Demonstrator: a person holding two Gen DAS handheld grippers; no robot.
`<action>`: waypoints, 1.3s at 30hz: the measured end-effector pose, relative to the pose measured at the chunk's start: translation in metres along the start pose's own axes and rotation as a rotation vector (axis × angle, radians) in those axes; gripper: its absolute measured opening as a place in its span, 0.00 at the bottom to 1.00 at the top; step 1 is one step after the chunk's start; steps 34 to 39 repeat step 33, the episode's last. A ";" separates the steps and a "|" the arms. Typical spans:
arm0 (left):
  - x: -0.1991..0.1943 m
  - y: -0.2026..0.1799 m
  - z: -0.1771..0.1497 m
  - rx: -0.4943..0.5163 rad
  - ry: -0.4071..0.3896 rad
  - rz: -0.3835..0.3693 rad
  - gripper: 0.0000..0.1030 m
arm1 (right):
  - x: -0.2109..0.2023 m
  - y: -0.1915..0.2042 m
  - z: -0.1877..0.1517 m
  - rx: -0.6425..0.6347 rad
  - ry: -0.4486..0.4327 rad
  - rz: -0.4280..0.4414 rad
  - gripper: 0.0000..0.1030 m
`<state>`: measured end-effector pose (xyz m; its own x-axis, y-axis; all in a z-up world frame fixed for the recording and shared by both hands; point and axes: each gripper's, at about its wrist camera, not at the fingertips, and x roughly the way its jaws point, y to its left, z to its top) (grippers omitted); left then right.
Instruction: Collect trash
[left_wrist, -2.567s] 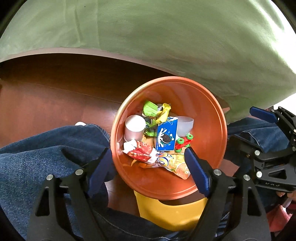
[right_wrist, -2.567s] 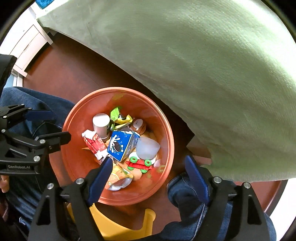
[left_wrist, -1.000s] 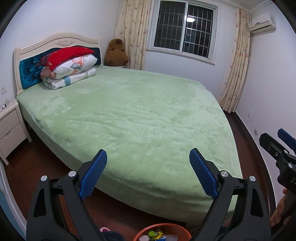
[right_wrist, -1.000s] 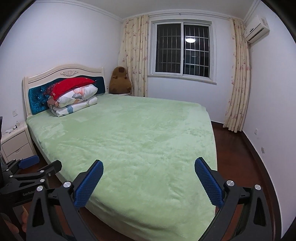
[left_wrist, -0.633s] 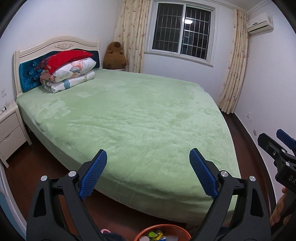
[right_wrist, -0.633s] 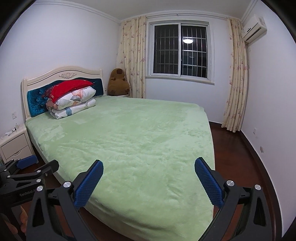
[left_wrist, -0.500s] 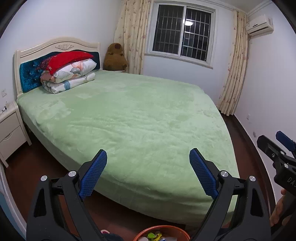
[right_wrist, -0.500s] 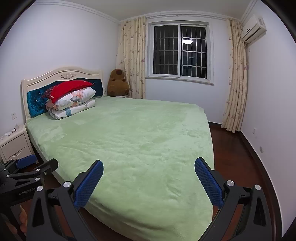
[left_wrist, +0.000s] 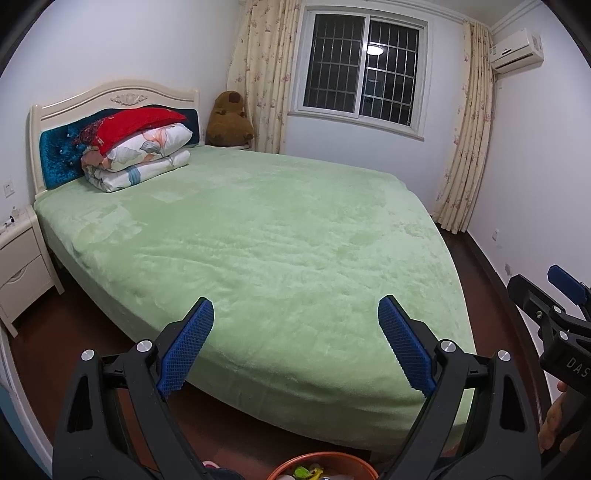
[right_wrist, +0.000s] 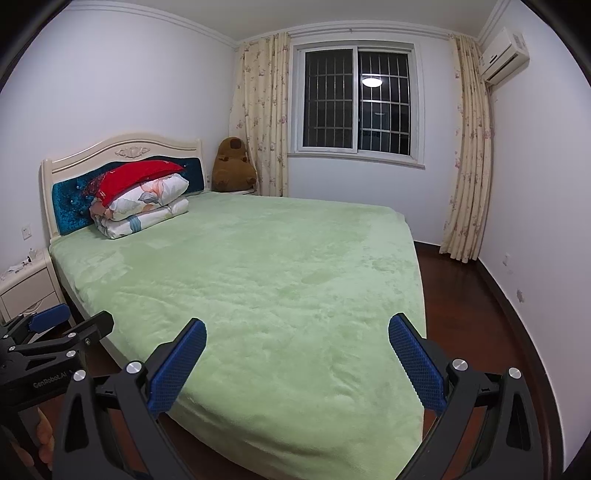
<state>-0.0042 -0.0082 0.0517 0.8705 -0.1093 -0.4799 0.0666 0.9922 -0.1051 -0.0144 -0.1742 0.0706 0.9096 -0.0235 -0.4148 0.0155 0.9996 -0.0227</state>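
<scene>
left gripper (left_wrist: 295, 347) jaws wide apart and empty, right gripper (right_wrist: 297, 363) likewise, both above foot edge of green bed (left_wrist: 266, 236), orange bin (left_wrist: 321, 467) of trash below that edge

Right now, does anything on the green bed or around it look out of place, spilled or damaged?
Nothing stands out. The green plush bed cover lies smooth and bare, the folded floral quilts sit stacked by the headboard, and the orange plastic basin keeps its wrappers inside.

Left gripper (left_wrist: 295, 347) agape, empty, above green bed (left_wrist: 258, 236); orange bin (left_wrist: 321, 467) below.
</scene>
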 end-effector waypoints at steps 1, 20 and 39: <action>0.000 0.000 0.000 0.001 0.000 0.000 0.86 | -0.001 0.001 0.000 -0.002 -0.001 -0.001 0.95; -0.001 -0.003 0.001 0.016 0.003 -0.006 0.86 | 0.000 -0.002 -0.001 0.006 0.004 0.003 0.95; -0.001 -0.005 0.001 0.021 0.000 -0.004 0.86 | 0.000 -0.003 -0.002 0.004 0.007 0.003 0.95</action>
